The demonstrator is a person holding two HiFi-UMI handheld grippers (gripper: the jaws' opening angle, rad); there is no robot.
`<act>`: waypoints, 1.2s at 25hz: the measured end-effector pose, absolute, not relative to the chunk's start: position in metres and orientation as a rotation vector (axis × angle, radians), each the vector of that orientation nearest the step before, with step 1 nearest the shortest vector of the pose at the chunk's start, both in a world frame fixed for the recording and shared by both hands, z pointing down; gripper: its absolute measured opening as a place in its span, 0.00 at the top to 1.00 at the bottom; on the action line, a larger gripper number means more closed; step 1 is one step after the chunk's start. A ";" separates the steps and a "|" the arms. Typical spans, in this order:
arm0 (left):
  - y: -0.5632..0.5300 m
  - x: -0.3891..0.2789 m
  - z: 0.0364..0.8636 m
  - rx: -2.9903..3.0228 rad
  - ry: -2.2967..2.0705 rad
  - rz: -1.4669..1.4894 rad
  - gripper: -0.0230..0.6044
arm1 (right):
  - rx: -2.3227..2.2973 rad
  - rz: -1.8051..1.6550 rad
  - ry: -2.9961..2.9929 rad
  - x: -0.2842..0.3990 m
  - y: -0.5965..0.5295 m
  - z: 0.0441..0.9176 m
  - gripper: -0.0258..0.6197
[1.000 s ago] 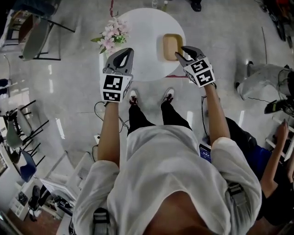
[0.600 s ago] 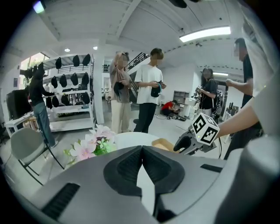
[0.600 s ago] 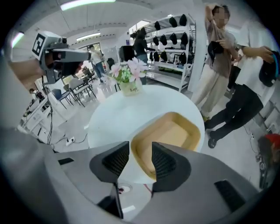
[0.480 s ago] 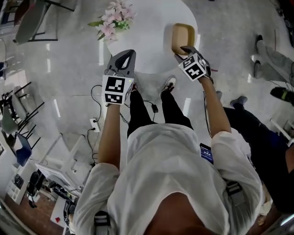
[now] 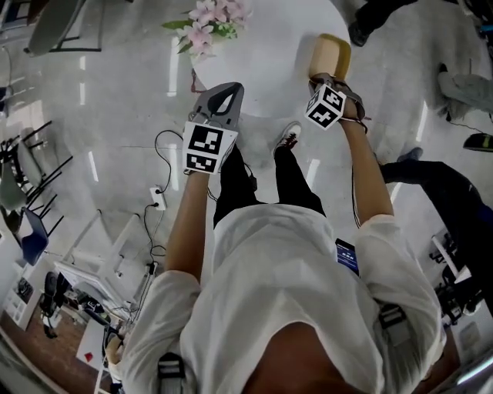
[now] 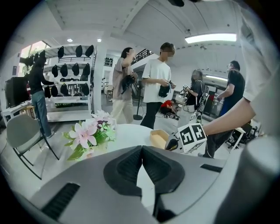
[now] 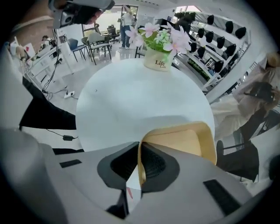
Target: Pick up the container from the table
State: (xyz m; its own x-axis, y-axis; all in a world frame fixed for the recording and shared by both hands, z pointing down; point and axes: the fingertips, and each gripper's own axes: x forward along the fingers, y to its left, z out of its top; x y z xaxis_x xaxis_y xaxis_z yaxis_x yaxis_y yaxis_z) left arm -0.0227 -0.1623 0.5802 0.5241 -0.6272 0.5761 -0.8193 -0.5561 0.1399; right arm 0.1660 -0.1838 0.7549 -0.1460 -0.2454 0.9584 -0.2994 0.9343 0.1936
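A tan rectangular container [image 5: 330,54] stands near the right edge of the round white table [image 5: 262,61]. My right gripper [image 5: 322,78] points steeply down at its near end. The jaws have just been closing, and they now pinch the container's thin near wall [image 7: 141,162] between the pads. The tray's hollow [image 7: 188,142] shows just beyond the jaws. My left gripper [image 5: 225,95] hovers over the table's near edge, shut and empty. From the left gripper [image 6: 142,151] I see the container [image 6: 159,138] and the right gripper's marker cube [image 6: 191,137] beside it.
A pot of pink flowers [image 5: 212,19] stands at the table's far left, the same flower pot [image 7: 158,61] at the far rim in the right gripper view. Cables and a power strip [image 5: 158,198] lie on the floor. People stand beyond the table [image 6: 157,87]. A chair [image 6: 26,135] is at the left.
Both grippers have sunk toward the table. The right gripper has tipped downward and gone from open beside the container to closed on its near wall.
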 end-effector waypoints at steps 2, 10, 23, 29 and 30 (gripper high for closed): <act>-0.159 -0.027 0.578 2.369 -1.195 0.660 0.94 | 0.417 0.067 -1.727 0.166 -0.184 0.755 0.92; -0.152 -0.047 0.559 2.393 -1.239 0.656 0.94 | 0.506 0.111 -1.784 0.151 -0.190 0.723 0.92; -0.189 -0.074 0.438 2.612 -1.349 0.515 0.94 | 0.877 0.064 -2.035 0.095 -0.212 0.546 0.92; -0.207 -0.078 0.376 2.718 -1.384 0.412 0.94 | 1.062 0.002 -2.125 0.089 -0.222 0.445 0.92; -0.210 -0.077 0.363 2.735 -1.386 0.390 0.94 | 1.093 -0.008 -2.144 0.090 -0.224 0.426 0.92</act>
State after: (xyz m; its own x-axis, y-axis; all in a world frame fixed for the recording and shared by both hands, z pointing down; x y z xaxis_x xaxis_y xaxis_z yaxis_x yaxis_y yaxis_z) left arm -0.0768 -0.2101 0.3632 0.5663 -0.7867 0.2458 -0.7995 -0.5968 -0.0681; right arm 0.0900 -0.2236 0.4262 -0.3829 -0.7071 0.5945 -0.7025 0.6407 0.3097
